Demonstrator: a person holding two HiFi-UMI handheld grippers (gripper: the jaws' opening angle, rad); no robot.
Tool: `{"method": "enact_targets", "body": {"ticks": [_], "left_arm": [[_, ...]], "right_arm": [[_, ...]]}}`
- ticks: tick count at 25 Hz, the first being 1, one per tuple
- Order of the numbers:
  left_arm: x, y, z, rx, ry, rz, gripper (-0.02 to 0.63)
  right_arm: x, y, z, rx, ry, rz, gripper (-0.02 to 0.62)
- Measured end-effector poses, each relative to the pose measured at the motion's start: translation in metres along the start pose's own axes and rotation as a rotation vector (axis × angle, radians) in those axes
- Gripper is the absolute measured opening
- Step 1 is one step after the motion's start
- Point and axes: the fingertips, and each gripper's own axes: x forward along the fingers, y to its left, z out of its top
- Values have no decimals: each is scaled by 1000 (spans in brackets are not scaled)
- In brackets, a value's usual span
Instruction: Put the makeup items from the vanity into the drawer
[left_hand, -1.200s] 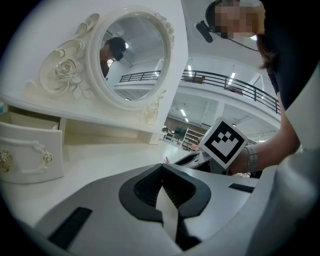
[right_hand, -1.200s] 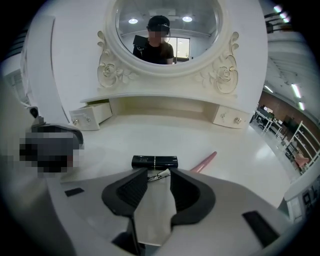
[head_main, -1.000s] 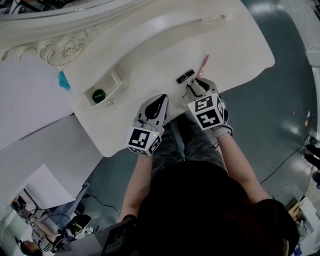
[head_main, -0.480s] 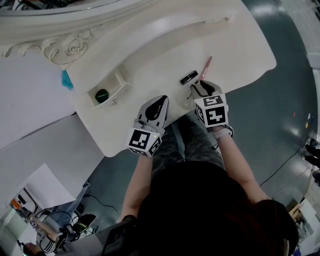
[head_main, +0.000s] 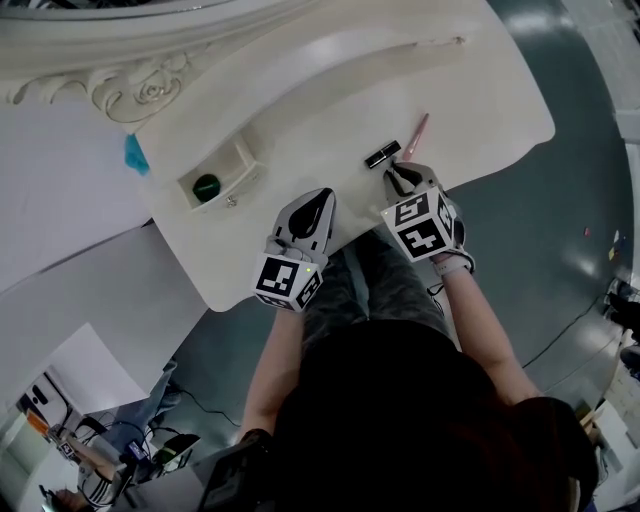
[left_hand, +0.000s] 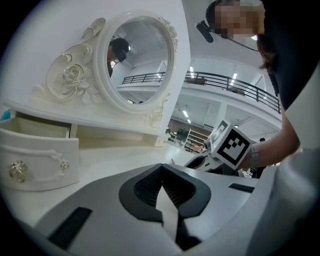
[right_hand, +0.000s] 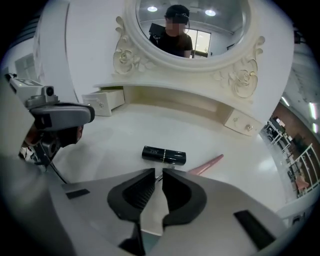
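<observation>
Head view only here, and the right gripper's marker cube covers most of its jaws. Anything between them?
Observer: In its own view the right gripper has just been closing its jaws. They stand a narrow gap apart, with a thin dark stick at their tips. Whether they pinch it I can't tell.
Operator: And the other one?
Observer: The left gripper is shut, nothing in it.
Operator: Any closed drawer?
Observer: One small white drawer at the back right is closed, its knob showing.
</observation>
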Motion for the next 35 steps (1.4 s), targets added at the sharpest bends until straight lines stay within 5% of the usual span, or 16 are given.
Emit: {"method": "enact_targets", "body": {"ticks": [5,11,19,25,35], "left_arm": [[-2,1,2,1,-6,1,12],[-3,0,0,2,-3,3,12],[-7,1,-2,-3,-4,13,12],[-13,8,-1,-14,-21,39,12],[-30,23,9,-28,-67,93,12]], "right_arm": [[0,-10,-2,194,-23,3,87],[12,-22,1,270,-16,-35,100],[13,-11,4,124,-7,-54,54],[-2,-6,11,110,-32,-26,54],[-14,39,70,29,-165,97,54]]}}
